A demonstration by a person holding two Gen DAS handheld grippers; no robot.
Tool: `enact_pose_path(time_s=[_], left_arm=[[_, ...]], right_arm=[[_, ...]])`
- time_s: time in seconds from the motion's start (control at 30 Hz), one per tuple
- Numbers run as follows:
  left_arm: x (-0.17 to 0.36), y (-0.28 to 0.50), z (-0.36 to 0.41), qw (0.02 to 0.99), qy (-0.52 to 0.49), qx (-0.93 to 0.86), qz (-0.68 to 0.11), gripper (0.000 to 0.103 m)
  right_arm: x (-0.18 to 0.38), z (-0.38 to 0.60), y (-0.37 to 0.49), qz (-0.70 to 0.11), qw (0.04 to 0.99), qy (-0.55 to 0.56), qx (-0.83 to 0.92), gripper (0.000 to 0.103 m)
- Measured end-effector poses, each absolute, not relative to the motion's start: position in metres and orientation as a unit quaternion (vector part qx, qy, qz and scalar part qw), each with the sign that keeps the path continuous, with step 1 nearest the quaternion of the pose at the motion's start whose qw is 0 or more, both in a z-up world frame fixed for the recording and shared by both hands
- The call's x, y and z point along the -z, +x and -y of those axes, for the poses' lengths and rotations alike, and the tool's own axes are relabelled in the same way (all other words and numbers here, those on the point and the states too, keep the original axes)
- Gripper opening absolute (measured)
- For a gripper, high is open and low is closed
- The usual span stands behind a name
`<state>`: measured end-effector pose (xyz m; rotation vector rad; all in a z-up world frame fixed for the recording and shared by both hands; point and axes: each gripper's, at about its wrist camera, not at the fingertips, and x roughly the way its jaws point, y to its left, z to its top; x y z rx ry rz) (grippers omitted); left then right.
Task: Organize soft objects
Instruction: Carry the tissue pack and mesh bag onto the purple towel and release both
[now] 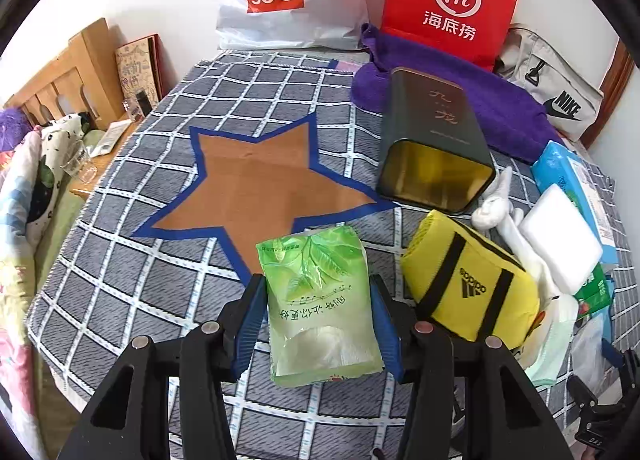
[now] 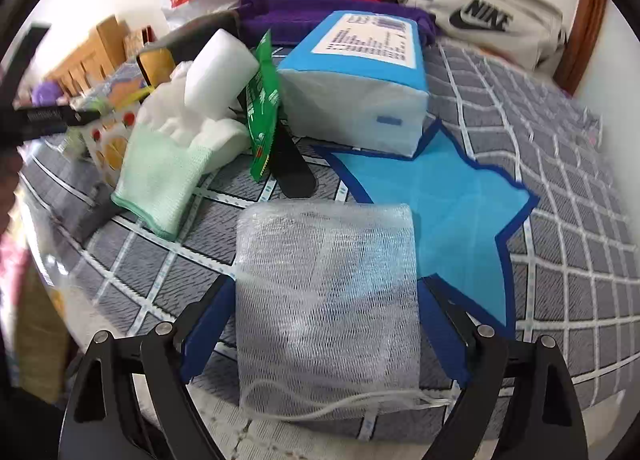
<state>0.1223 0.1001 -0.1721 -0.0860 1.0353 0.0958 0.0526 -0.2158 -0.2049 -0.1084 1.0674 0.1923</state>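
The green tissue pack (image 1: 320, 308) sits clamped between the pads of the left gripper (image 1: 320, 324), just below the brown star (image 1: 256, 187) on the checked bedspread (image 1: 120, 280). The white mesh pouch (image 2: 326, 300) lies between the spread fingers of the right gripper (image 2: 324, 328), just beside the blue star (image 2: 440, 211); the pads appear to stand clear of it, so it is judged loose on the cover.

Risks from here: the slick wrapper could slide out of the left pads if the pack tilts. The limp mesh may bunch or slip when the right jaws close, and its drawstring could snag a finger. The crowded heap near the blue star could be knocked if the right gripper swings that way.

Counted: two stars, one green pack, one mesh pouch, one blue tissue pack (image 2: 360, 99), one white sponge (image 2: 220, 67), one glove (image 2: 168, 171), one yellow bag (image 1: 468, 280), one open tin (image 1: 432, 147).
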Motion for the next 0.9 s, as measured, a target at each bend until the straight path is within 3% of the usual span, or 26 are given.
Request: enact_pose_path(time_s=[0.1, 0.17, 0.2, 0.23, 0.27, 0.9], left_arm=[[0.169, 0.122, -0.101, 0.867, -0.038, -0.048, -0.494, 0.049], [0.166, 0.123, -0.100, 0.869, -0.035, -0.048, -0.491, 0.049], [0.164, 0.123, -0.099, 0.870, -0.032, -0.047, -0.490, 0.049], [0.161, 0.123, -0.098, 0.871, -0.031, -0.046, -0.488, 0.049], [0.158, 0.124, -0.096, 0.872, -0.028, -0.044, -0.486, 0.049], [0.088, 0.164, -0.073, 0.892, 0.009, -0.027, -0.451, 0.049]], right_arm=[[0.203, 0.216, 0.052, -0.500, 0.860, -0.044, -0.090, 0.068], [0.201, 0.220, 0.053, -0.500, 0.861, -0.040, -0.082, 0.044], [0.200, 0.222, 0.053, -0.501, 0.861, -0.037, -0.083, 0.038], [0.199, 0.224, 0.054, -0.503, 0.859, -0.032, -0.085, 0.022], [0.197, 0.225, 0.055, -0.505, 0.858, -0.027, -0.088, 0.015], [0.097, 0.236, 0.118, -0.439, 0.896, 0.019, -0.061, 0.014]])
